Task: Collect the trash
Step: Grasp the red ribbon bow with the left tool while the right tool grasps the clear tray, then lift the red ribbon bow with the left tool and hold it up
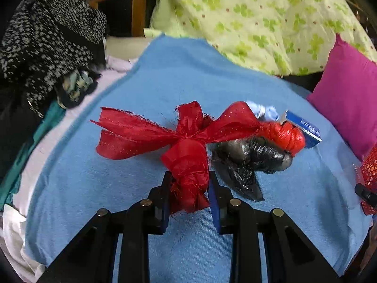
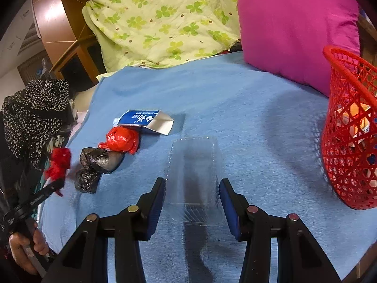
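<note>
My left gripper (image 1: 188, 184) is shut on a red ribbon bow (image 1: 186, 139) over the blue blanket (image 1: 117, 176); it also shows in the right wrist view (image 2: 59, 162). Beside it lie a black plastic bag (image 1: 249, 158), a red plastic bag (image 1: 282, 134), a blue and white carton (image 1: 304, 127) and a pale blue scrap (image 1: 264, 112). My right gripper (image 2: 192, 188) is open, its jaws on either side of a clear plastic tray (image 2: 193, 172) on the blanket. The red mesh basket (image 2: 348, 129) stands at the right, with items inside.
A magenta pillow (image 2: 294, 23) and a green clover-print quilt (image 2: 160, 21) lie at the back. Black-and-white patterned clothing (image 1: 47, 42) is piled at the left edge. Wooden furniture (image 1: 122, 2) stands behind.
</note>
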Motion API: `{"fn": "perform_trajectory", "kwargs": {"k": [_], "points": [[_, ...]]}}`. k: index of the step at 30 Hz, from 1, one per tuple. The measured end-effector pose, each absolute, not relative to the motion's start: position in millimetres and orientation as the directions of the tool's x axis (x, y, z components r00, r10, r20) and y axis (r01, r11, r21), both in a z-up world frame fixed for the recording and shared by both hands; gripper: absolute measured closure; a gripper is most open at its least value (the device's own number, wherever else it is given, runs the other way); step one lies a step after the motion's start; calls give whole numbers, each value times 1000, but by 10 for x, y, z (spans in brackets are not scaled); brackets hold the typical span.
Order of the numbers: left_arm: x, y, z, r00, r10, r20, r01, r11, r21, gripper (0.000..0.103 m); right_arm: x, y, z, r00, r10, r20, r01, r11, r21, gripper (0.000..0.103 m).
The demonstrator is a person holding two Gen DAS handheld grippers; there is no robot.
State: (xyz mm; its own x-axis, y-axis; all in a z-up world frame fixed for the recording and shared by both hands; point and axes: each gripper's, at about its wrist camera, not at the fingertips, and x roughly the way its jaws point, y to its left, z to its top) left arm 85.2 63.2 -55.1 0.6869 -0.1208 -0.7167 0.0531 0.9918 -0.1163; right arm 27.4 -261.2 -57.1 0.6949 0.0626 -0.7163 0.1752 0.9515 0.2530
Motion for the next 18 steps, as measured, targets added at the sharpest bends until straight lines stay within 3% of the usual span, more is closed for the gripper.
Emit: {"fn": "perform_trajectory", "kwargs": {"k": [5,9,18], "points": [[618,505,-346,771,-155,-618,130,988,-87,73,251,-2678,-576,693,51,-719,185,951,246,53],[465,210,-272,771,-255,-583,274,960,-58,73,226,-2745,-585,689,37,-724,200,950,239,53],[146,-715,-490,603,-425,-675,574,819,-3,72,229,-2796,-710,649,32,-760,209,953,218,52]]}}
